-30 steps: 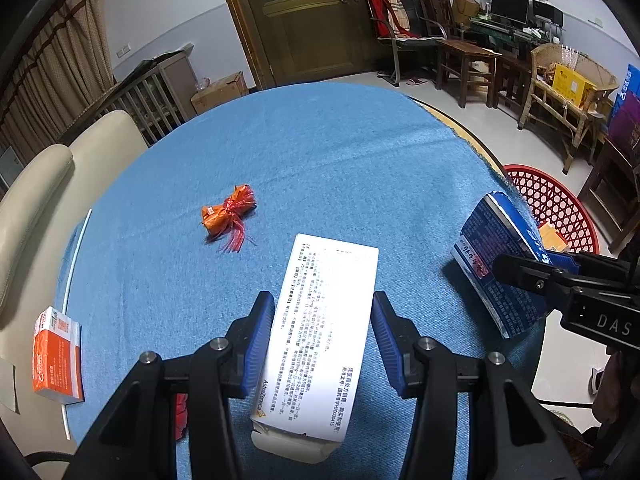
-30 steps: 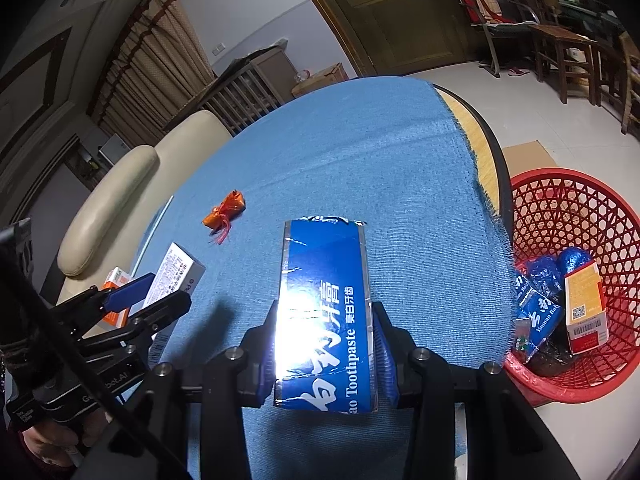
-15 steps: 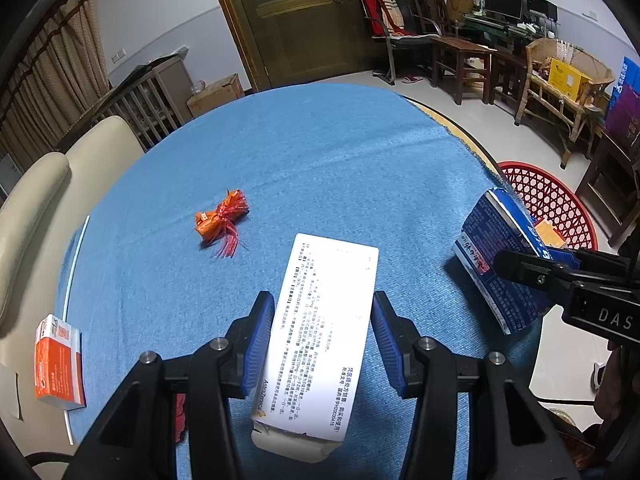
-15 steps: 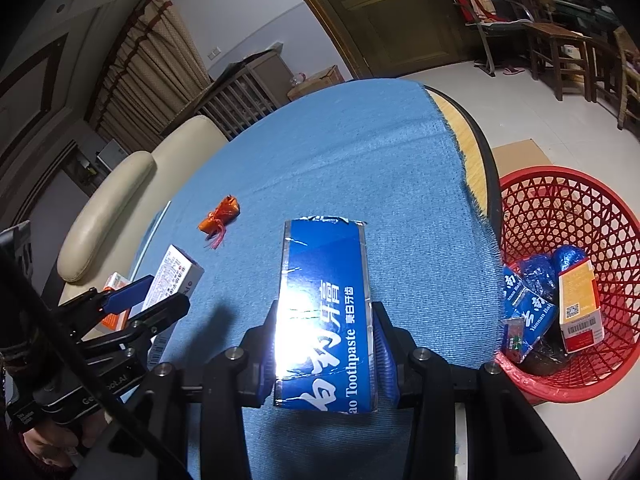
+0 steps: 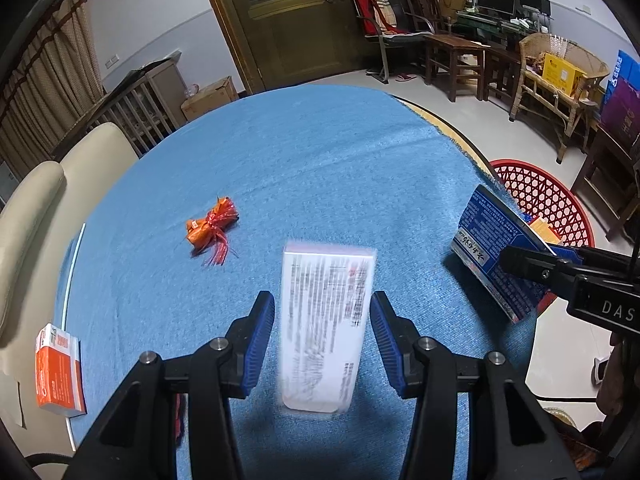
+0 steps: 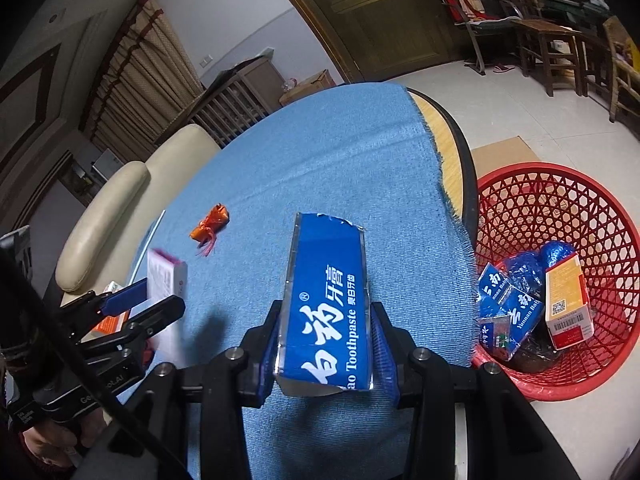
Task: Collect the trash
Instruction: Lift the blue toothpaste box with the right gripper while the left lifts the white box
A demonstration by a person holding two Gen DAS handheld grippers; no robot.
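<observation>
My left gripper (image 5: 322, 334) has its jaws apart. A white printed box (image 5: 326, 326) sits between them, motion-blurred, with small gaps on both sides; it also shows in the right wrist view (image 6: 166, 280). My right gripper (image 6: 324, 344) is shut on a blue toothpaste box (image 6: 326, 304), held above the blue tablecloth (image 6: 320, 168) near the table's right edge. The red basket (image 6: 560, 192) stands on the floor to the right, holding blue wrappers and a yellow-red box. An orange wrapper (image 5: 212, 228) lies on the cloth.
An orange box (image 5: 58, 372) lies at the table's left edge. A cream chair (image 5: 60, 184) stands at the left. Wooden chairs (image 5: 456, 56) and a door (image 5: 296, 20) are at the back. A cardboard sheet (image 6: 504, 152) lies behind the basket.
My left gripper's jaws have opened off the white box, which now shows blurred and shifted between them. My right gripper has carried the toothpaste box nearer the basket side.
</observation>
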